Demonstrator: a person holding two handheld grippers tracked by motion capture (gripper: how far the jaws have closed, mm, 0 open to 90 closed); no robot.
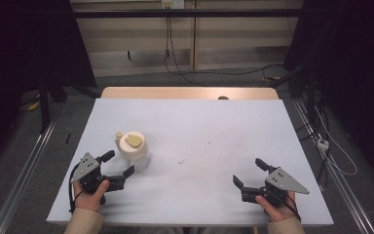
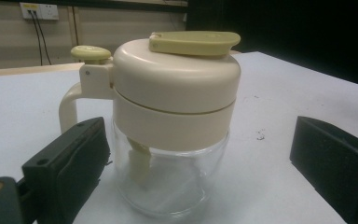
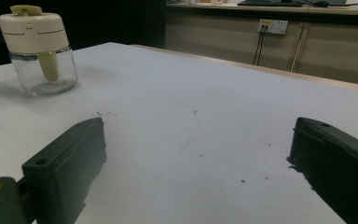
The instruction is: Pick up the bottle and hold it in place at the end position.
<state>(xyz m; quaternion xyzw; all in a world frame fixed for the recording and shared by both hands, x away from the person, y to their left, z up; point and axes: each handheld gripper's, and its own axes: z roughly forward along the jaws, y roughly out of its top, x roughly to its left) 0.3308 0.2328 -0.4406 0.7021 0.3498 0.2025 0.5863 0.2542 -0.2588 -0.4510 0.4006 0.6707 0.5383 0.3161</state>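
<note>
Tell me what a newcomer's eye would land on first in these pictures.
First, the glass jar with its cream lid and handle, standing upright on the left half of the white table. Next, the left gripper just in front of it, jaws open to either side of the jar without touching. The right gripper sits open at the near right, nothing between its jaws.
</note>
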